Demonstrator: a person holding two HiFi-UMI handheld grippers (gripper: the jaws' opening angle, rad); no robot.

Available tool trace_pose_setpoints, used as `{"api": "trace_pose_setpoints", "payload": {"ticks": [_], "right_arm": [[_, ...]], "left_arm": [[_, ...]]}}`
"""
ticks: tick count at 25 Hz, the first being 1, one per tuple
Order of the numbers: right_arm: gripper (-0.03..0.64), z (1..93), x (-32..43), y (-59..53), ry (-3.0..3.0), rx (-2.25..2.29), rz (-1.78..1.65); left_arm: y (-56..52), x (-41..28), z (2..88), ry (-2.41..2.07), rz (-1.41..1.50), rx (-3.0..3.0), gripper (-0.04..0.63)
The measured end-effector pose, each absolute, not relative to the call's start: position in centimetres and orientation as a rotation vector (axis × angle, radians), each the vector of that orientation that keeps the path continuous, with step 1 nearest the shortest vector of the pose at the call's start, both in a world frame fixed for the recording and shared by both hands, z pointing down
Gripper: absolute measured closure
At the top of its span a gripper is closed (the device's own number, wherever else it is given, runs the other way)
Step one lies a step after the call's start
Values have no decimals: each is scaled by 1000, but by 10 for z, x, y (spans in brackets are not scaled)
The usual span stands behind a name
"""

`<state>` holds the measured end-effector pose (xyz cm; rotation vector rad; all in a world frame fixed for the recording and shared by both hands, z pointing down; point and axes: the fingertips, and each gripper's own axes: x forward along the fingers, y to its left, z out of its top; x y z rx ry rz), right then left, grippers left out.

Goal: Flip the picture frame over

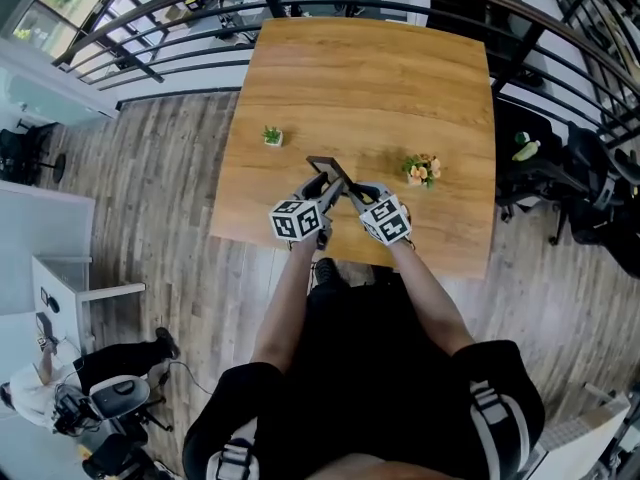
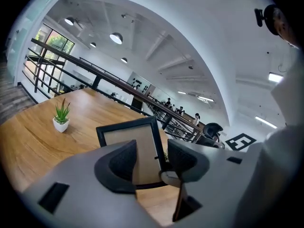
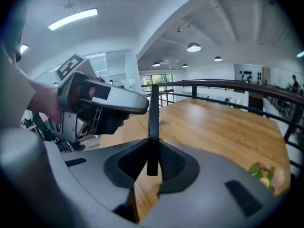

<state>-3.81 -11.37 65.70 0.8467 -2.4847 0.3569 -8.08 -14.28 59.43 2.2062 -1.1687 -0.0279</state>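
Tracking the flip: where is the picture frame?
Head view, over the table: picture frame gripped upright by the right gripper, between potted plant (left) and flowers (right).

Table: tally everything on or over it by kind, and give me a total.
Picture frame: 1
Potted plants: 2, a green plant and a flowering plant
Grippers: 2, the left gripper and the right gripper
Total: 5
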Motion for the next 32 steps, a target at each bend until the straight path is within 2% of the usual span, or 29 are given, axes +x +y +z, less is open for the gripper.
{"api": "trace_pose_setpoints", "payload": {"ticks": [8,18,27,32], "right_arm": [[549,652,-50,-119,-2326,883,111],[548,647,-53,-133,-2078,914,-364],[540,639,-67,-129,-2098,910,-477],[534,640,-66,-128,-2145,911,-427]], "left_arm": [[-165,-100,591,-1138,-189,2059,387],[-177,-114,601,-1174,-173,1966,388],[-183,-131,599,-1137,-344,1825,434],[-187,-129,602,-1087,-408,1771,465]]}}
